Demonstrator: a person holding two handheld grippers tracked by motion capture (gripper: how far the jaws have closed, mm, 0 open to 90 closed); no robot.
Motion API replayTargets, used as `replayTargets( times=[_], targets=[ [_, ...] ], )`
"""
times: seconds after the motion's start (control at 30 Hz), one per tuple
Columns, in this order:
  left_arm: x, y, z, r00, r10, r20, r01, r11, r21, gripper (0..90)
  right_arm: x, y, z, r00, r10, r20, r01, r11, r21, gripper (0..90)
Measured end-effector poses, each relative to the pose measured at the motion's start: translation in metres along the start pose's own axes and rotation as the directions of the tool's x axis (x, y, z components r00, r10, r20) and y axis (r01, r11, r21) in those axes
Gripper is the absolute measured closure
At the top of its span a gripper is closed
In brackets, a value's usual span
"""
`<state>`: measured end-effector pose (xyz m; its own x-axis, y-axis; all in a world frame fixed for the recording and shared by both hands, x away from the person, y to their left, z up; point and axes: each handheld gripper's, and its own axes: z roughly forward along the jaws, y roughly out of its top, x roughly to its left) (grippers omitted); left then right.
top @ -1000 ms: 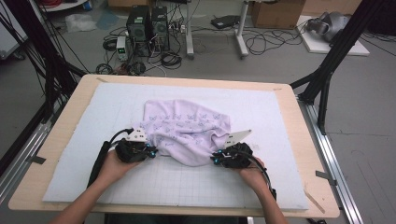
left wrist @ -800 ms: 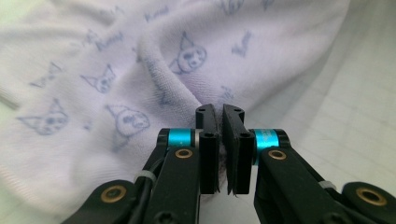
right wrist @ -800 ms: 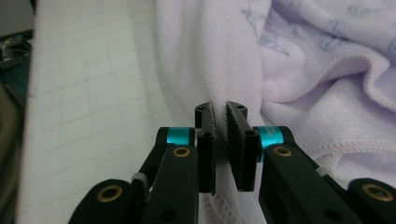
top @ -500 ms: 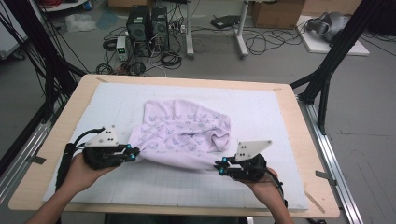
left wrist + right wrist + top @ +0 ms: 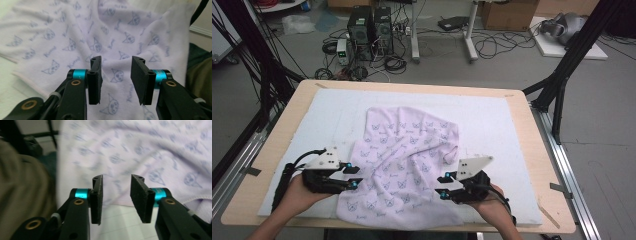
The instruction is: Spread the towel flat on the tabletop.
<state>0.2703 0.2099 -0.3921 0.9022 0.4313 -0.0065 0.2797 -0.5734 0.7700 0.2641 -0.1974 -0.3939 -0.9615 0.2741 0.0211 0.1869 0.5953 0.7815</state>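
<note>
Cloth (image 5: 404, 165), pale lilac with small cat-face print, lies spread on the white mat (image 5: 502, 120) toward the near side of the table (image 5: 302, 92); its near hem hangs slightly past the mat's front edge, the far part is fairly flat, and a run of folds stands bunched along the right side. Left gripper (image 5: 352, 176) sits at the cloth's left edge, right gripper (image 5: 443, 185) at its lower right edge, one to each flank. Both sets of jaws have just been opening and now stand partly apart, nothing pinched: in the left gripper view the left gripper (image 5: 116, 75) shows printed cloth (image 5: 75, 37) lying loose below the gap, and in the right gripper view the right gripper (image 5: 116, 195) hangs over the hem (image 5: 130, 203) and bare mat (image 5: 120, 225), that view somewhat blurred. Judgement: this reads as the let-go after a spreading pull, cloth mostly laid out. To do it well, lift clear straight off the fabric so the pads do not drag the edge back into wrinkles. Next grip likely belongs at the bunched right side; take only the top layer near the hem, pull outward and low. Risk: the overhanging near hem slipping off the front.
</note>
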Motion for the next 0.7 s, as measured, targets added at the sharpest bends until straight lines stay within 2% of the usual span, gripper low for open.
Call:
replayTargets(
  times=[0.07,0.17,0.23,0.27,0.3,0.37,0.4,0.43,0.47,0.57,0.7],
  targets=[
    [0.006,-0.006,0.016,0.9999,-0.013,0.004,0.013,0.9995,0.03,57.9,-0.011,-0.003,0.016,0.9999,0.01,0.012,-0.011,1.0,0.026,59.0],
    [0.011,-0.014,0.034,0.9994,-0.034,0.011,0.033,0.9972,0.067,56.6,-0.024,-0.007,0.039,0.9993,0.038,0.003,-0.038,0.996,0.083,59.0],
    [0.011,-0.017,0.042,0.9995,-0.027,0.013,0.026,0.9948,0.098,57.6,-0.028,-0.009,0.051,0.9991,0.043,0.001,-0.043,0.992,0.123,59.0],
    [0.01,-0.02,0.046,0.9999,-0.011,0.013,0.01,0.9944,0.105,60.7,-0.028,-0.01,0.054,0.9992,0.041,-0.005,-0.04,0.99,0.135,59.9],
    [0.009,-0.021,0.046,0.9999,-0.007,0.011,0.006,0.9964,0.084,64.2,-0.029,-0.01,0.059,0.9994,0.035,-0.004,-0.034,0.989,0.145,62.7],
    [0.008,-0.021,0.047,0.9994,-0.015,0.032,0.012,0.9966,0.082,75.5,-0.03,-0.011,0.059,0.9998,0.019,0.009,-0.02,0.991,0.133,69.2],
    [0.008,-0.02,0.047,0.9994,-0.019,0.03,0.016,0.9967,0.079,79.1,-0.03,-0.011,0.059,0.9997,0.02,0.014,-0.022,0.992,0.128,74.4],
    [0.007,-0.019,0.047,0.9996,-0.012,0.024,0.01,0.9962,0.086,82.9,-0.03,-0.011,0.058,0.9997,0.02,0.011,-0.021,0.992,0.128,85.2],
    [0.007,-0.019,0.047,0.9997,-0.011,0.021,0.01,0.9961,0.087,84.8,-0.03,-0.012,0.058,0.9999,0.011,-0.005,-0.011,0.991,0.131,87.3],
    [0.006,-0.02,0.046,0.9999,-0.007,0.015,0.006,0.9962,0.087,85.7,-0.029,-0.012,0.053,0.9999,0.011,-0.011,-0.01,0.99,0.137,88.1],
    [0.007,-0.021,0.044,0.9996,-0.021,0.019,0.019,0.9969,0.077,85.3,-0.025,-0.019,0.029,0.9999,0.016,0.006,-0.017,0.993,0.116,88.2]
  ],
)
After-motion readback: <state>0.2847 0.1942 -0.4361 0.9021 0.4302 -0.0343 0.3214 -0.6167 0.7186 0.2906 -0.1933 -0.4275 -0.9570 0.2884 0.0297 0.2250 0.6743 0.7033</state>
